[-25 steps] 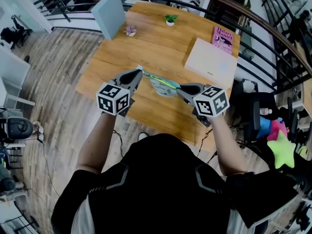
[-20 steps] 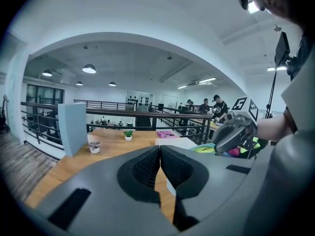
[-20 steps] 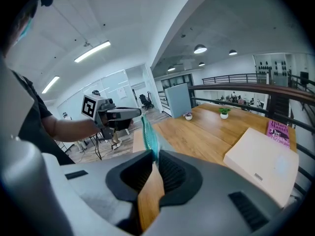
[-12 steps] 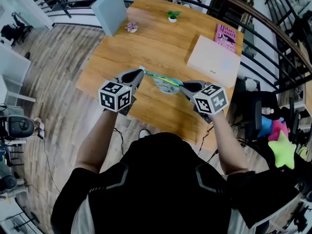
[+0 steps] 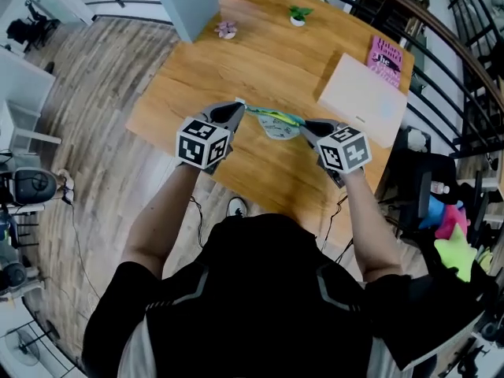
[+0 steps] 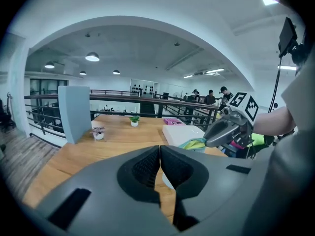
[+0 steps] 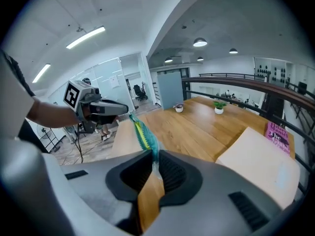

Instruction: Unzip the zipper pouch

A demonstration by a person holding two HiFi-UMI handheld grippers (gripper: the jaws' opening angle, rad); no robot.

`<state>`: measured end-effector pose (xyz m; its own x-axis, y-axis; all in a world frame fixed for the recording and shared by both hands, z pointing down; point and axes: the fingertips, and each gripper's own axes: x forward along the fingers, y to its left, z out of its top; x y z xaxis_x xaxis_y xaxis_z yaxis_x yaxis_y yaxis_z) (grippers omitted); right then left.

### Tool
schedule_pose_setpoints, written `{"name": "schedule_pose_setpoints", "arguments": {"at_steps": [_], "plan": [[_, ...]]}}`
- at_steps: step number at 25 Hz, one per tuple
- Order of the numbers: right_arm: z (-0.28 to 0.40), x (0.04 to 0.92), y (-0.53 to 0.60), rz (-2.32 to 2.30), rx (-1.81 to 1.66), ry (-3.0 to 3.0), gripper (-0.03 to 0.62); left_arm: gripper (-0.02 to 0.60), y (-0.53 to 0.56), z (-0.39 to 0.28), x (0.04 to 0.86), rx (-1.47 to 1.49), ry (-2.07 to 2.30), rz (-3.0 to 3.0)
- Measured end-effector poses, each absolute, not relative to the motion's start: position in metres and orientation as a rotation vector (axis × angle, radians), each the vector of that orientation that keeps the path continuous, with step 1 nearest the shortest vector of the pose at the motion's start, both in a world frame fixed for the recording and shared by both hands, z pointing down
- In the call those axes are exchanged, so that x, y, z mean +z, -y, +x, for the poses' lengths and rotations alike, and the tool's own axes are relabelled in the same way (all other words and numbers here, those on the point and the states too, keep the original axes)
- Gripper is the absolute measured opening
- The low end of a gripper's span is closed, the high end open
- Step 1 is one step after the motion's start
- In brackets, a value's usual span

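Note:
A pale zipper pouch (image 5: 276, 123) with a teal and yellow zipper edge hangs stretched between my two grippers above the wooden table (image 5: 260, 61). My left gripper (image 5: 239, 109) is shut on the pouch's left end, its jaws (image 6: 160, 149) pressed together. My right gripper (image 5: 303, 127) is shut on the right end. In the right gripper view the teal zipper strip (image 7: 143, 134) runs from the left gripper (image 7: 123, 109) straight into my right gripper (image 7: 155, 163). Whether the pull tab itself is pinched is hidden. The left gripper view shows the pouch (image 6: 193, 143) at the right gripper's tip (image 6: 209, 140).
A white flat box (image 5: 362, 99) and a pink book (image 5: 386, 53) lie at the table's right. A small potted plant (image 5: 298, 12), a pink flower pot (image 5: 227, 28) and a grey-blue panel (image 5: 189, 2) stand at the far side. Colourful toys (image 5: 453, 227) sit off the table's right.
Both grippers keep their hold on the stretched pouch. The head view has shifted, so the table and grippers sit a little higher and further right in it.

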<state>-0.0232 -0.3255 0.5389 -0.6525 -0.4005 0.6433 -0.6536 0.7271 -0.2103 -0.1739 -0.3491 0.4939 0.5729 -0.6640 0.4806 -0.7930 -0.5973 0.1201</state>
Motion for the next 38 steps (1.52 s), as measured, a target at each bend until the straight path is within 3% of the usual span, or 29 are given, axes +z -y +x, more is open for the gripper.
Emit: {"name": "schedule_pose_setpoints", "arguments": {"at_steps": [13, 26, 38], "plan": [[-0.079, 0.571, 0.422, 0.822, 0.406, 2.395, 0.052, 0.031, 0.389, -0.220, 0.518, 0.596, 1.339, 2.428], [-0.080, 0.680, 0.344, 0.662, 0.603, 2.242, 0.054, 0.031, 0.324, -0.223, 0.658, 0.789, 1.192, 2.177], [-0.082, 0.717, 0.327, 0.684, 0.670, 2.209, 0.063, 0.032, 0.309, -0.227, 0.701, 0.751, 1.295, 2.040]]}}
